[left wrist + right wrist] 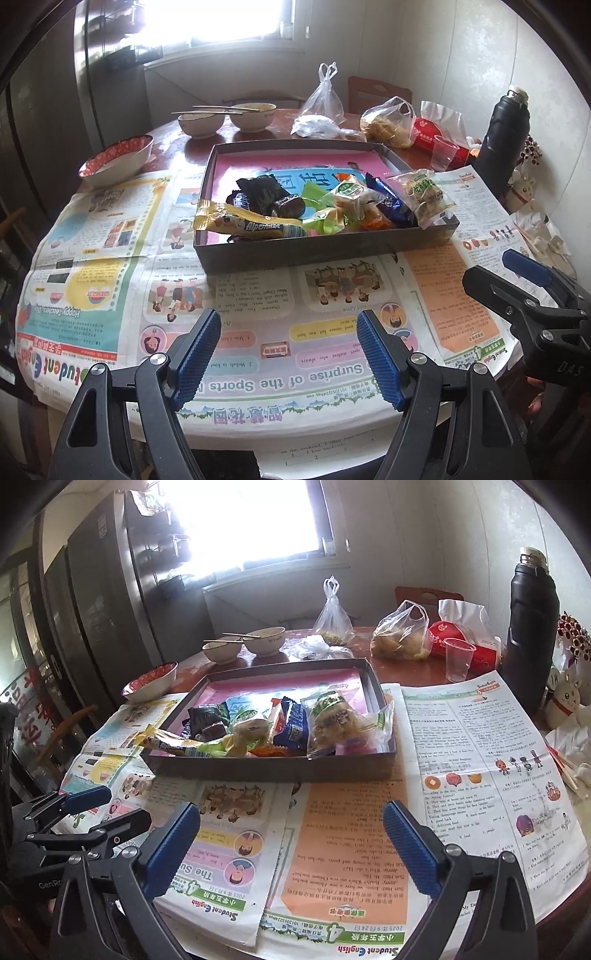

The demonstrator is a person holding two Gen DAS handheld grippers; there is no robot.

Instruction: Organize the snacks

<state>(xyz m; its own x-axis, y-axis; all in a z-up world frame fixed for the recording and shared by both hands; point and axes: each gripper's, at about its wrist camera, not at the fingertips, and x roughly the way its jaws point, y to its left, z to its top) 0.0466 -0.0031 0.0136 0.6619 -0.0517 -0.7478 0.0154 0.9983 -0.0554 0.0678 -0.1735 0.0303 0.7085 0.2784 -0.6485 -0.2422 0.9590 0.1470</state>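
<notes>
Snacks in crinkly wrappers (325, 206) lie heaped in the shallow dark cardboard box (317, 251) at the centre of both views, well beyond both grippers. The left gripper (288, 354) and right gripper (291, 849) hang low in frame over the printed newspaper (347, 834), fingers apart and empty. Risks as I judge them: a yellow Alpenliebe candy bag (251, 223) overhanging the box's left rim could be knocked out, slick overlapping packets could slip or come up in pairs, and a dragged fingertip could tear the paper.

snacks (314, 206) in box (325, 251) (near end) | box on newspaper (258, 295) | bowls (227, 118) behind box
</notes>
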